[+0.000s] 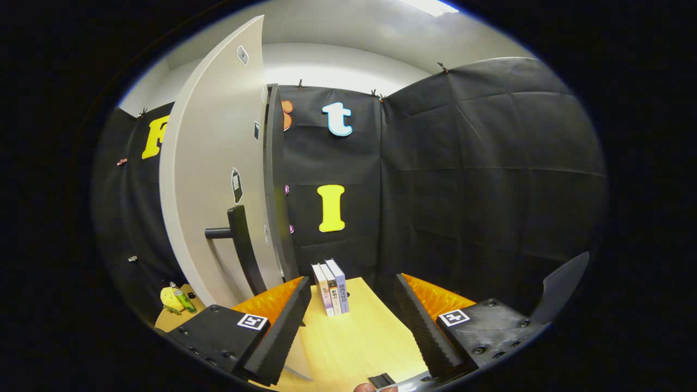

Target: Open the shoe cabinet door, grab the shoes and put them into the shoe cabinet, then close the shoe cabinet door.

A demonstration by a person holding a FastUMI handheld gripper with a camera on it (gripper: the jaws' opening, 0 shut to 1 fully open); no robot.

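Note:
The shoe cabinet door (pixel 218 179) is a tall pale panel swung out toward me, seen nearly edge-on, just ahead of my left finger. A dark bar handle (pixel 239 245) juts from its face, close beyond that finger. My gripper (pixel 351 321) is open, its fingers wide apart with nothing between them, only the wooden tabletop (pixel 359 337) below. The cabinet's inside is hidden behind the door.
Three upright books (pixel 331 287) stand on the table beyond the fingers, next to the door's edge. A green bottle (pixel 182 298) and a yellow object (pixel 170 299) sit left of the door. Black cloth walls close the booth behind and on the right.

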